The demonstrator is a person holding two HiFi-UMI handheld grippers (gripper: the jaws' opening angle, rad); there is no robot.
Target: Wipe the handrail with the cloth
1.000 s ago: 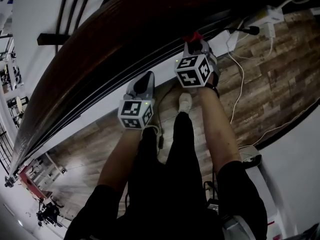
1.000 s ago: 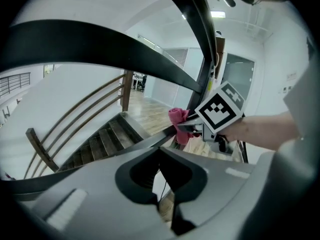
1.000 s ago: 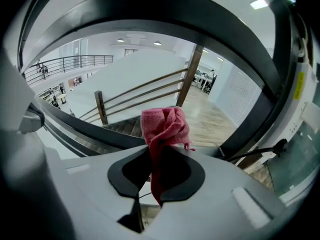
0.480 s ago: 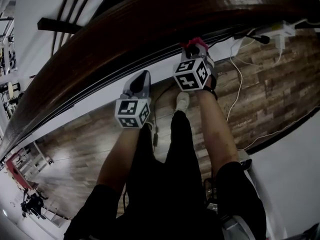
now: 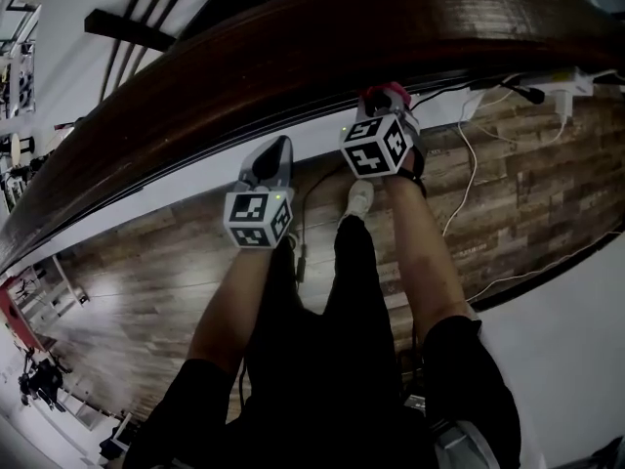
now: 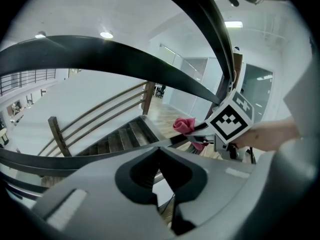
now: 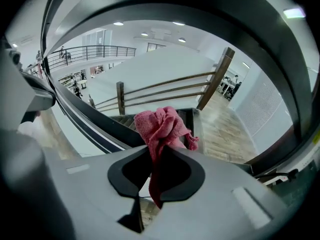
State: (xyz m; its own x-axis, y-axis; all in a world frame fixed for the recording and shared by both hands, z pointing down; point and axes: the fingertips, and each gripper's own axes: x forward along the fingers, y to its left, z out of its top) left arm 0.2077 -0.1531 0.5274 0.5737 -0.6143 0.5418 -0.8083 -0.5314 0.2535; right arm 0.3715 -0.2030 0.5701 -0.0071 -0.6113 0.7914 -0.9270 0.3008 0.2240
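Two hand-held grippers, one cloth, one handrail. Right hand-held gripper [image 5: 384, 107] is clamped on the pink cloth [image 7: 157, 126]: a bunch sticks out past its tips and a tail hangs down between the jaws. The cloth sits at the near edge of the dark wooden handrail [image 5: 293, 57], straight ahead of that gripper; can't tell if it touches. Left hand-held gripper [image 6: 160, 158] has its jaws together on nothing, just left of the right one, tips near the rail. One marker cube each.

My head view looks steeply down; both gripper views face 12 o'clock, close to the shared handrail [image 5: 293, 57].
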